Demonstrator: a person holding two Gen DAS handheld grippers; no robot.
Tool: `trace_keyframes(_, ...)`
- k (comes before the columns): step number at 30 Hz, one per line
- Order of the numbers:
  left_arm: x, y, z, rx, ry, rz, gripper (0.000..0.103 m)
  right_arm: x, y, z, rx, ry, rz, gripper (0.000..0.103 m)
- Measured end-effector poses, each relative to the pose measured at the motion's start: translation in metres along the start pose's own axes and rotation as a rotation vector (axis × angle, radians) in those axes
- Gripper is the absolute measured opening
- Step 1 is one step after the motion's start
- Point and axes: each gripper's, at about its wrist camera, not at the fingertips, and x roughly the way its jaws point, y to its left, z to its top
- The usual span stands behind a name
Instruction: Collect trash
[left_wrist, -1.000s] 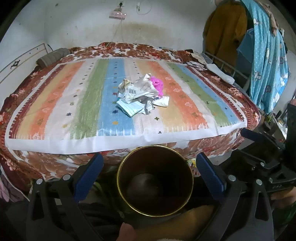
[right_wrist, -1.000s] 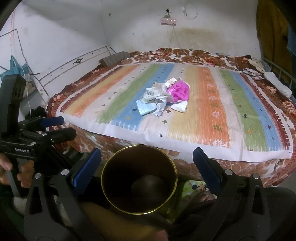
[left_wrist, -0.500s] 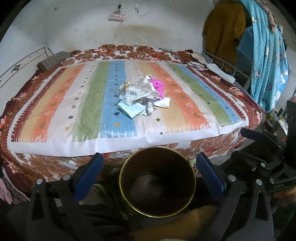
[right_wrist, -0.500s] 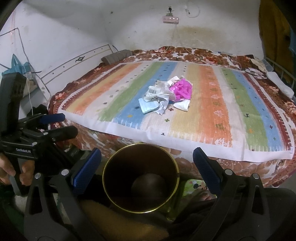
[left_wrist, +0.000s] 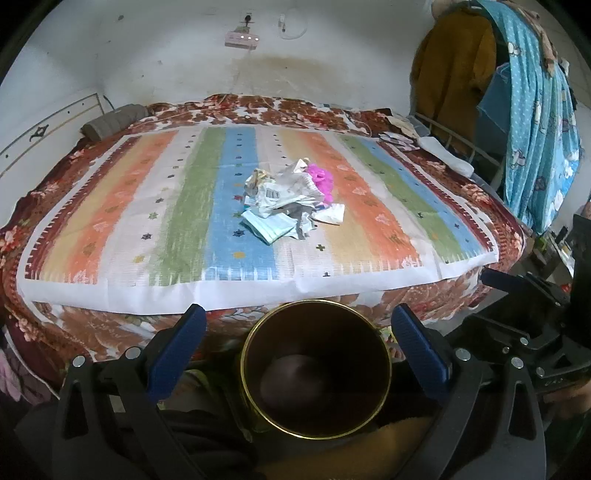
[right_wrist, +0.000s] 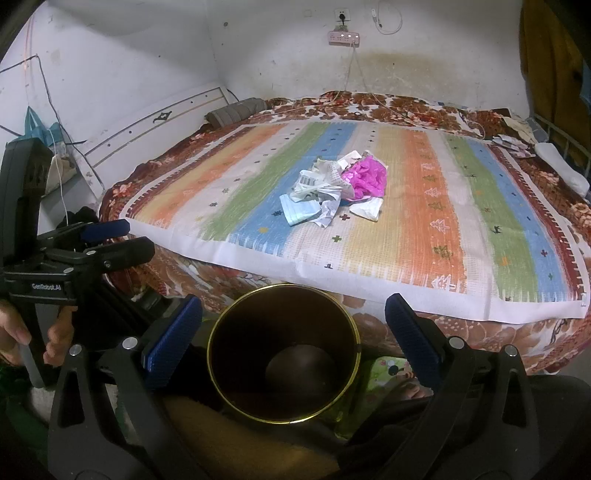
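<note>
Striped bedcover (left_wrist: 110, 206): 1 trash pile (left_wrist: 291, 199), 1 bin (left_wrist: 316, 369)

claws (left_wrist: 297, 328): 2 | bin (left_wrist: 316, 369): 1 | trash pile (left_wrist: 291, 199): 1 | striped mat (left_wrist: 147, 221): 1

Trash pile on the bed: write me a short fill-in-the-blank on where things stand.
1. The trash pile lies on the ____ mat.
2. The brightest piece in the pile is ____.
3. The bin with the gold rim holds ____ trash.
4. The left gripper and right gripper are both ____.

Missing words: striped; pink; no; open
</note>
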Motion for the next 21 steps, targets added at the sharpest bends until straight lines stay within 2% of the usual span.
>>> trace_keyframes(8,0.0015,-0.0025,-0.0012,0.011,0.012,0.001,0.097,0.0000,-0.0004,0.0004,0.001,0.004,-0.001,0.094)
trace_keyframes(21,0.0055,0.0040,0.0028,-0.031,0.015,-0.044,0.097,0.0017,0.0019,0.0011,-0.005,0.017,0.013,0.094)
